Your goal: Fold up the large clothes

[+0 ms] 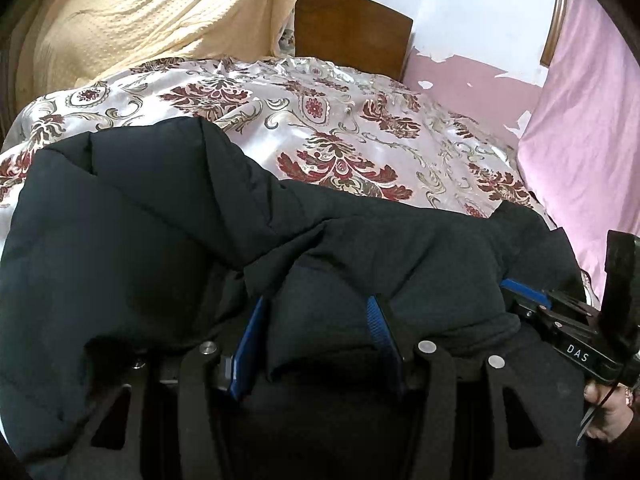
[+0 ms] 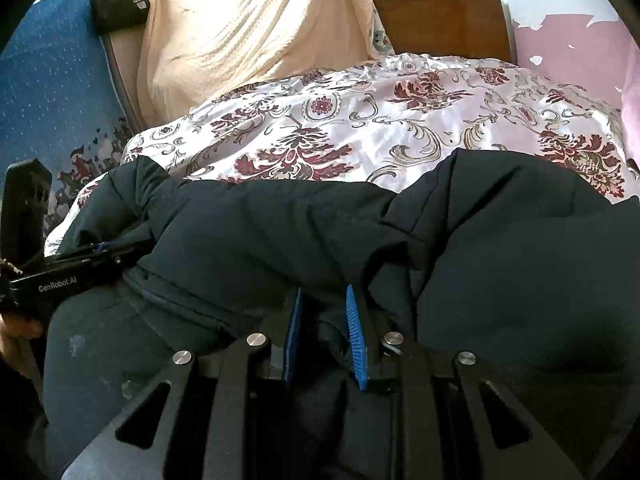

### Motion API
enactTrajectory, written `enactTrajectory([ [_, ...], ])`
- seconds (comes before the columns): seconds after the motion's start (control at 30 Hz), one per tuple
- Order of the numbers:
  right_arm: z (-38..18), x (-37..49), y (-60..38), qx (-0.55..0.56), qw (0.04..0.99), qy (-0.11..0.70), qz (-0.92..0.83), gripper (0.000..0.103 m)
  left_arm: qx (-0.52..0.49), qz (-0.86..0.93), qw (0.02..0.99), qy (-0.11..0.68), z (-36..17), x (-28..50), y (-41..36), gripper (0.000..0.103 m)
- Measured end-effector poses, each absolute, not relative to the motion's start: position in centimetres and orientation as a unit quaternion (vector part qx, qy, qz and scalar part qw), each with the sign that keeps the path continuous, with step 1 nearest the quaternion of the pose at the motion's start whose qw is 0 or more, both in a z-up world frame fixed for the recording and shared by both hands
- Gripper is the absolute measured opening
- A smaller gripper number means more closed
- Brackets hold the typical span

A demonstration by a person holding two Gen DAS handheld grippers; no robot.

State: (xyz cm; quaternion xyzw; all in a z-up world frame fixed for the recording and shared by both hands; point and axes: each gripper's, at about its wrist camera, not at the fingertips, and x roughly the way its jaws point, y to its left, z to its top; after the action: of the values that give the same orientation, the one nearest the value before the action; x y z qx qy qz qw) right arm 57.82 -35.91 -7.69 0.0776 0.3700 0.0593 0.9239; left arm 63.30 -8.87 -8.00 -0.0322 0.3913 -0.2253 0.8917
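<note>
A dark padded jacket [image 1: 160, 240] lies bunched along the near edge of the bed, on a floral satin bedspread [image 1: 320, 120]; the left gripper [image 1: 316, 312] has its jaws pinching a thick fold of the jacket between blue pads; the right gripper [image 2: 324, 300] likewise pinches a fold of it, jaws partly closed on the cloth; a cream blanket [image 2: 240, 28] drapes beyond, beside a wooden headboard [image 2: 440, 16].

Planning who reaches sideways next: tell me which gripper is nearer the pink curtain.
Right. In the left wrist view the right gripper sits on the side of the pink curtain, gripping the black jacket. The left gripper grips the jacket farther from it.
</note>
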Motion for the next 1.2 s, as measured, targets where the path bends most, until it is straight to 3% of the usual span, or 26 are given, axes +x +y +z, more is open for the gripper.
enactTrajectory([
  [0.7, -7.7, 57.7, -36.0, 0.077, 0.927, 0.362, 0.057, 0.02, -0.029, -0.225, 0.895, 0.384, -7.9, 63.1, -8.8, 0.052],
  [0.97, -6.3, 56.6, -35.0, 0.052, 0.933, 0.353, 0.036, 0.024, -0.048, -0.21, 0.887, 0.409, -6.1, 61.6, -8.3, 0.075],
  [1.07, -5.4, 56.1, -35.5, 0.083, 0.927, 0.363, 0.036, 0.038, -0.024, -0.191, 0.888, 0.417, -5.1, 60.2, -8.5, 0.08],
  [1.13, -4.8, 55.3, -35.5, 0.1, 0.925, 0.364, 0.042, 0.065, -0.022, -0.188, 0.886, 0.424, -4.5, 59.6, -8.5, 0.08],
  [1.2, -3.7, 54.4, -34.9, 0.097, 0.925, 0.366, 0.038, 0.068, -0.047, -0.182, 0.882, 0.432, -3.6, 58.9, -7.9, 0.081],
])
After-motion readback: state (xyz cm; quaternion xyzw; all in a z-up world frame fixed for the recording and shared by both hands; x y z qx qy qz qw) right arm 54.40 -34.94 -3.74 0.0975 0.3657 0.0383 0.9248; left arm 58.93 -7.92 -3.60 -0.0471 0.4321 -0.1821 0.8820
